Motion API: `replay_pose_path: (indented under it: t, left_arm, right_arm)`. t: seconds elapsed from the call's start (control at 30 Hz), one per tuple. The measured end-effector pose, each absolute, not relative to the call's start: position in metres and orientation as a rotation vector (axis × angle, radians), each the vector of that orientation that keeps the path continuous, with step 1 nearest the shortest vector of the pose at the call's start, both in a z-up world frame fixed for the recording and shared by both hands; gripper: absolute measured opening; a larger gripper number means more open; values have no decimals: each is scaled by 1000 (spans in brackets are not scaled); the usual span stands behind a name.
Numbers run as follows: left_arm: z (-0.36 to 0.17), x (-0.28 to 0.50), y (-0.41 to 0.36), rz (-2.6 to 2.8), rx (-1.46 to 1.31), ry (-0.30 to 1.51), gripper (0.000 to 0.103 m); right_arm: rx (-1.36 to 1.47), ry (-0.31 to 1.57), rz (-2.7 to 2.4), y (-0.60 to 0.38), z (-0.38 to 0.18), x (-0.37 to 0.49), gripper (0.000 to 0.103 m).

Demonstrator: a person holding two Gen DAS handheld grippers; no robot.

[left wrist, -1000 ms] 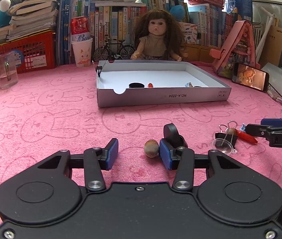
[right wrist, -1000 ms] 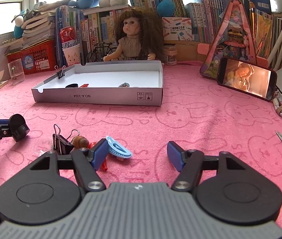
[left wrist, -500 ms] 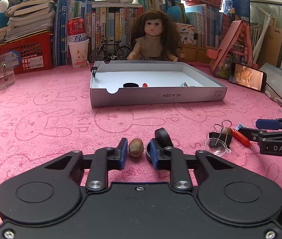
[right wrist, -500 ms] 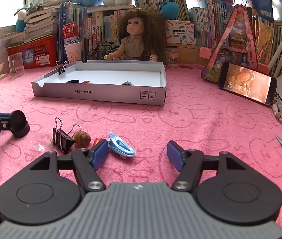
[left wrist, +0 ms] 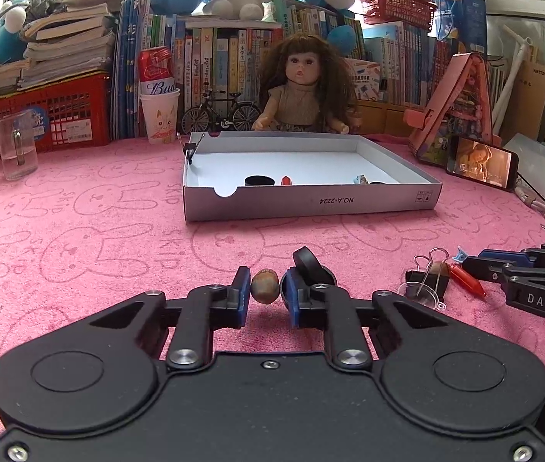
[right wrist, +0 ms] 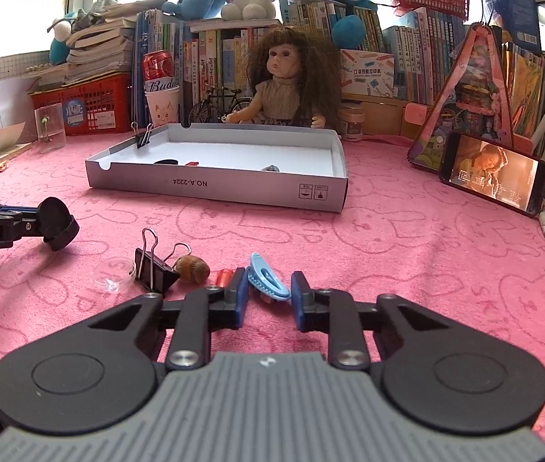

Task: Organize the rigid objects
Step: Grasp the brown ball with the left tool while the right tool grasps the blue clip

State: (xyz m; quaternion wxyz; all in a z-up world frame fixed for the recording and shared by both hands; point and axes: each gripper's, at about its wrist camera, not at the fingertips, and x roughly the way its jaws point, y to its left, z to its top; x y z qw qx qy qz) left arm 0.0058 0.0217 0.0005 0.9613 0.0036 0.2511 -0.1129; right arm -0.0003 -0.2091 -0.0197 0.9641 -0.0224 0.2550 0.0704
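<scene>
Two grips: nut (left wrist: 264,291) btwn left fingers (left wrist: 240,293); blue clip (right wrist: 267,283) btwn right fingers (right wrist: 298,295)

Two binder clips (right wrist: 155,269), two nuts (right wrist: 194,268), one doll (right wrist: 291,81)

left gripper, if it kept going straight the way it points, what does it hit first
Probably the near wall of the grey cardboard box; the pink cloth between looks free. The left gripper is already shut on the brown nut.
</scene>
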Motion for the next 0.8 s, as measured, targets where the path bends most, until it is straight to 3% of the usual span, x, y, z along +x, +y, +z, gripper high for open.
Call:
replay_pose_path:
  t: [0.17,0.27,0.43,0.53,0.8]
  left_arm:
    - [-3,6,20,-218,20,523,21]
    - [-3,5,22,-211,17,517,28]
    - [-5,4,26,-182,33,519,33]
    - [-7,4,28,-154,49,515,33]
    - [-6,2,24,-227,17,518,31]
  right_arm:
    - [-48,515,140,-209,-20,0,26]
    - [-44,517,140,-210,-21,2,35]
    - [-41,506,116,-211,-23,4,41]
    - [-41,501,106,-212,-24,5,47]
    - [-21,499,113,-210,-25,6,47]
